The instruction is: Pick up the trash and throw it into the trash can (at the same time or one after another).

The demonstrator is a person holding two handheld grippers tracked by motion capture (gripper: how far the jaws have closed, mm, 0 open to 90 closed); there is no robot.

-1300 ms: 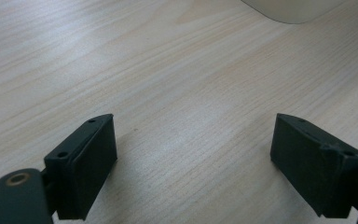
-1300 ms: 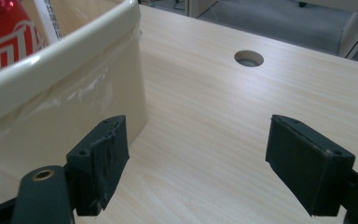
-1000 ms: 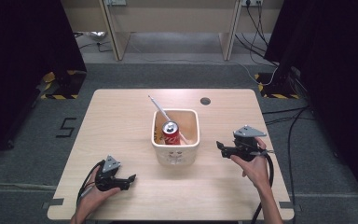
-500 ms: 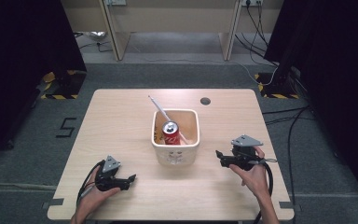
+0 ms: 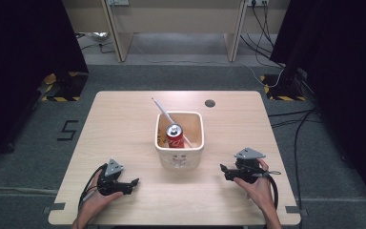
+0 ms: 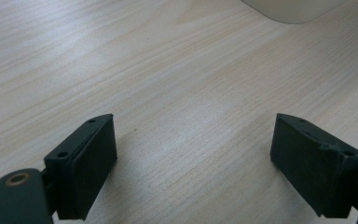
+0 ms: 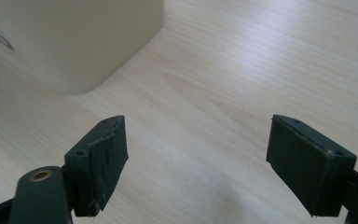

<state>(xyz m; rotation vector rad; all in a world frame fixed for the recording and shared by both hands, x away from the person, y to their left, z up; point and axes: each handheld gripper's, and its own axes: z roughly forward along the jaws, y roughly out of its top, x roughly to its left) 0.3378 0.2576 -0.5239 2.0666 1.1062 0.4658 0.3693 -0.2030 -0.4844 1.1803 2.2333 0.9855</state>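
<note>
— On bench (image 5: 124, 124), centre: cream tub (image 5: 179, 143) holding red can (image 5: 175, 131) and a straw (image 5: 164, 110)?
— Confirmed. Left gripper (image 5: 134, 182) and right gripper (image 5: 222, 169) flanking tub, fingers spread wide, gripping nothing.

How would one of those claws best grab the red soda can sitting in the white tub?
Probably from straight above, pinching the red can by its upper body just below the silver top. It stands upright inside the white tub, whose walls block a side approach; the right gripper, jaws open, is nearer.
</note>
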